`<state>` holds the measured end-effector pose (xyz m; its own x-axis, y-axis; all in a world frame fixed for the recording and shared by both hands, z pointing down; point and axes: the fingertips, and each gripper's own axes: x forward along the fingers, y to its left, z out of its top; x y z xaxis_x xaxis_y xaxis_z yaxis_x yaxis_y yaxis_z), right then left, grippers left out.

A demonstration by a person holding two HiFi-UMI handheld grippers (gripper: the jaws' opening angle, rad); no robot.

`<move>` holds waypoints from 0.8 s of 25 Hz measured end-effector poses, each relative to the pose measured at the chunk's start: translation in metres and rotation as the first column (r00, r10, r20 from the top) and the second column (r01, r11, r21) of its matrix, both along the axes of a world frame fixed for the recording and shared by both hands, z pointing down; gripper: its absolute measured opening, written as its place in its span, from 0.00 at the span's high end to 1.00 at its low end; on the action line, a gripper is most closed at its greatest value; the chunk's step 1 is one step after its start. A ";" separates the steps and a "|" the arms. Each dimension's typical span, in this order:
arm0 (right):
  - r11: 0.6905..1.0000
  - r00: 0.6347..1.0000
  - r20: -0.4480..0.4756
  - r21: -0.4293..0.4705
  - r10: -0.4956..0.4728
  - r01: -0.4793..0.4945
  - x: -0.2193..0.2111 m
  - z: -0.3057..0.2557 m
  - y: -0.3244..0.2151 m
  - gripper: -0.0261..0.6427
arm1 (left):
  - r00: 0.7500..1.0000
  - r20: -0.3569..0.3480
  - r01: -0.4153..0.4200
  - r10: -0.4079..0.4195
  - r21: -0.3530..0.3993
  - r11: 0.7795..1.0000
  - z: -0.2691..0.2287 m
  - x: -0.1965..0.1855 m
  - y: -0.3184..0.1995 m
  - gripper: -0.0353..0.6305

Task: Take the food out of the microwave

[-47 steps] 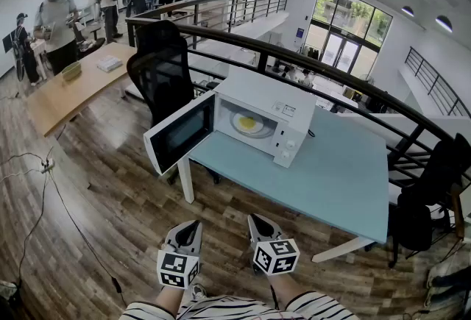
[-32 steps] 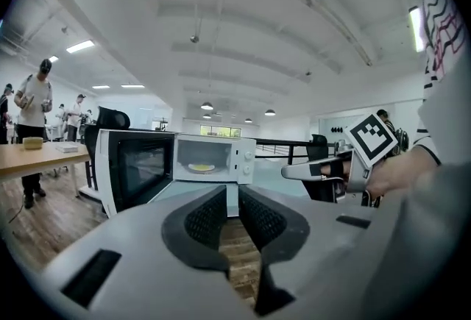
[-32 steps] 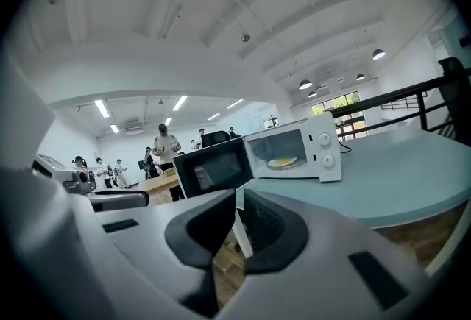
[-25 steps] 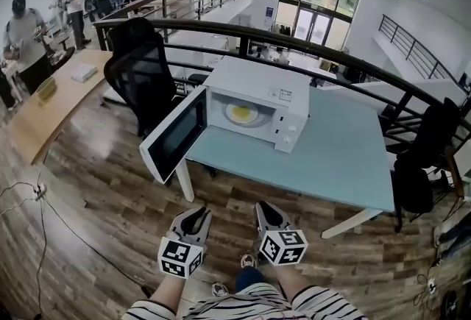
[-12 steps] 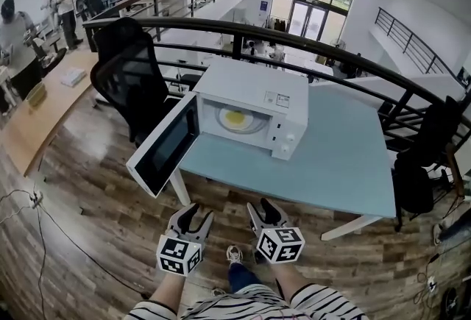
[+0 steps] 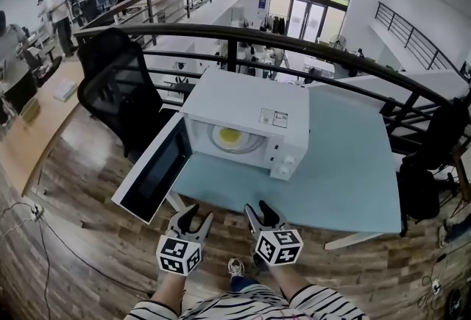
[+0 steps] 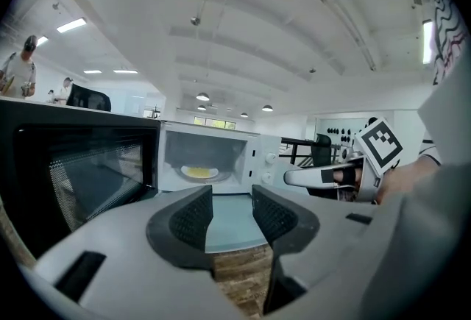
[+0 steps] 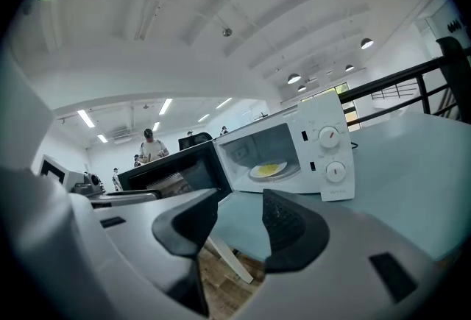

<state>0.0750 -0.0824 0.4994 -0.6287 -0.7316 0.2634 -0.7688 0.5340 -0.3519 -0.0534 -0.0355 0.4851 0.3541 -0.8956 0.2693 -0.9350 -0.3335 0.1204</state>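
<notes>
Microwave [image 6: 243,109]: one (door [image 6: 151,177] open); plate [image 6: 230,137]: one; left claw [image 6: 197,214], right claw [image 6: 259,210] just opened.

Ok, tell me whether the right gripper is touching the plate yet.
Apart. The head view shows the right gripper near the table's front edge, while the plate sits well beyond it inside the microwave.
</notes>
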 end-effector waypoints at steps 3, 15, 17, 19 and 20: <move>1.000 1.000 0.003 -0.005 -0.009 0.009 0.001 0.003 -0.024 0.69 | 1.000 -0.002 0.017 -0.017 -0.006 1.000 0.002 -0.002 -0.026 0.73; 0.998 0.999 0.010 -0.031 -0.048 0.049 -0.003 0.010 -0.081 0.69 | 0.998 -0.004 0.057 -0.057 -0.039 0.998 0.010 -0.008 -0.096 0.73; 0.999 0.999 0.009 -0.036 -0.038 0.038 -0.004 0.013 -0.086 0.69 | 0.999 -0.006 0.048 -0.048 -0.046 0.998 0.013 -0.010 -0.104 0.73; 0.999 1.000 0.008 -0.039 -0.020 0.020 -0.005 0.016 -0.091 0.69 | 0.999 -0.011 0.033 -0.033 -0.051 0.998 0.017 -0.012 -0.113 0.73; 0.999 1.000 0.005 -0.040 -0.009 0.010 -0.006 0.018 -0.094 0.69 | 1.000 -0.013 0.023 -0.024 -0.053 0.998 0.019 -0.013 -0.118 0.73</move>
